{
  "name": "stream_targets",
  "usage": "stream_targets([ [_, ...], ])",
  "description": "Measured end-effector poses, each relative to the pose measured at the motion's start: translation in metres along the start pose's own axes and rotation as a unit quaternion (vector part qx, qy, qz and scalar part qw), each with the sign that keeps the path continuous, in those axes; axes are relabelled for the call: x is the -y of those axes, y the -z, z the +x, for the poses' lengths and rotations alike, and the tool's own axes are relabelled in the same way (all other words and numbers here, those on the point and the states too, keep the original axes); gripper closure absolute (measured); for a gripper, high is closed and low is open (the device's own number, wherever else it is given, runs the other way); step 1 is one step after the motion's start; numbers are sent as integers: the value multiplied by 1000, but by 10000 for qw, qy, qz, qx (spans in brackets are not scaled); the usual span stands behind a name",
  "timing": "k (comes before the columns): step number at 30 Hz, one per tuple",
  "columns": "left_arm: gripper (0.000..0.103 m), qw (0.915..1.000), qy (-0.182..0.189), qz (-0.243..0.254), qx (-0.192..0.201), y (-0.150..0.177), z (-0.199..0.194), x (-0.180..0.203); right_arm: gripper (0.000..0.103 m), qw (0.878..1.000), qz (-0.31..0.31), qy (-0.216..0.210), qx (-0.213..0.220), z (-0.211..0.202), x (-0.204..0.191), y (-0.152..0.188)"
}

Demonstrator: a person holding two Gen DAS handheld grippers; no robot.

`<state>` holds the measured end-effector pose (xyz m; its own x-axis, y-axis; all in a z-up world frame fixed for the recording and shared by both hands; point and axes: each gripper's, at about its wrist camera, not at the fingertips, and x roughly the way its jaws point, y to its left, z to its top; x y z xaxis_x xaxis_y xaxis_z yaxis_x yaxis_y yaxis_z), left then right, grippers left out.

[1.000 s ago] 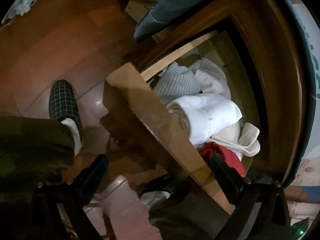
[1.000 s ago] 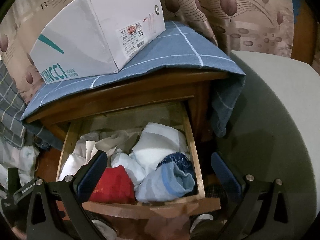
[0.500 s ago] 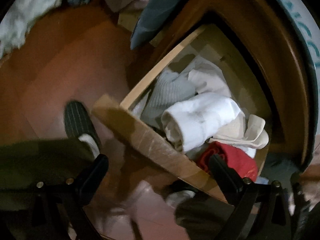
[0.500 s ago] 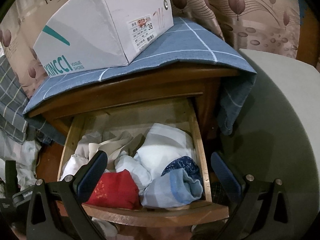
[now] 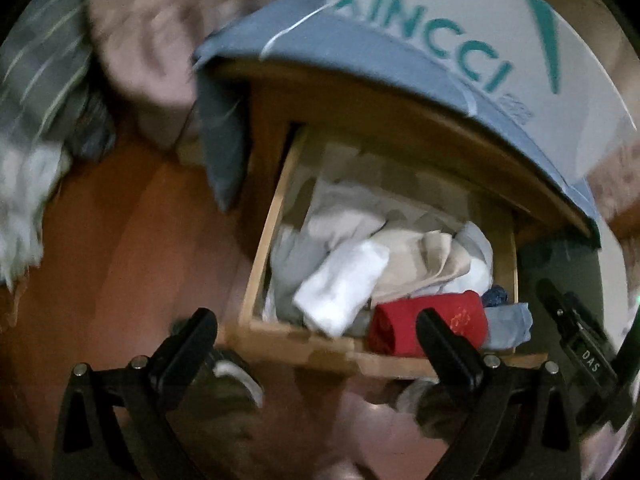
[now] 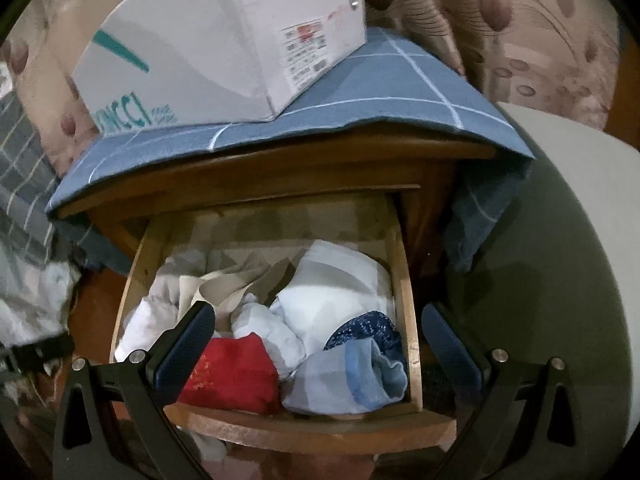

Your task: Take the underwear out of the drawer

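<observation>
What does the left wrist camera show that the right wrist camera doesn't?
Only the left wrist view shows the bare wooden floor left of the nightstand, a white rolled cloth in the drawer, and the whole left claw, open. Only the right wrist view shows the grey rounded surface to the right, the box's printed label, and the right claw, open. Both show the open drawer, the red garment, the light blue garment and the shoebox.
</observation>
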<state>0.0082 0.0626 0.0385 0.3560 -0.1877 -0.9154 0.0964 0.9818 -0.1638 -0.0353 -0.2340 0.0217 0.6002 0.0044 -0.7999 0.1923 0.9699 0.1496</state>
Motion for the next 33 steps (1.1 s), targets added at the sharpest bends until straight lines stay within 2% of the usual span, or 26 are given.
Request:
stream_targets([
  [3, 2, 9992, -50, 405, -10, -12, 7, 6, 0, 9996, -128, -149, -198, 2, -4, -2],
  [5, 2, 9983, 64, 559, -150, -20, 20, 7, 0, 9985, -269, -274, -379, 4, -7, -4],
  [10, 2, 9942, 550, 660, -653, -28, 48, 6, 0, 9968, -318, -457, -566, 0, -6, -9],
  [14, 2, 9904, 751, 542, -1021, -30, 67, 9, 0, 9977, -175, -424, -502, -5, -1, -13],
  [16, 2, 9895, 727, 561, -1119, -31, 75, 12, 0, 9981, -232, -343, -456, -5, -3, -13],
  [21, 2, 9905, 347, 730, -1108, -35, 96, 24, 0, 9972, -342, -376, -553, 3, -8, -8],
  [25, 2, 9898, 192, 759, -1191, -31, 109, 24, 0, 9949, -372, -442, -822, 11, -8, -9],
  [27, 2, 9896, 142, 798, -1188, -29, 114, 24, 0, 9914, -317, -586, -1130, 16, -7, -13],
  [30, 2, 9892, 115, 856, -1187, -27, 118, 24, 0, 9872, -160, -792, -1372, 23, -5, -18],
  [33, 2, 9876, 74, 863, -1309, -24, 126, 21, 0, 9861, -23, -841, -1436, 25, -5, -22],
])
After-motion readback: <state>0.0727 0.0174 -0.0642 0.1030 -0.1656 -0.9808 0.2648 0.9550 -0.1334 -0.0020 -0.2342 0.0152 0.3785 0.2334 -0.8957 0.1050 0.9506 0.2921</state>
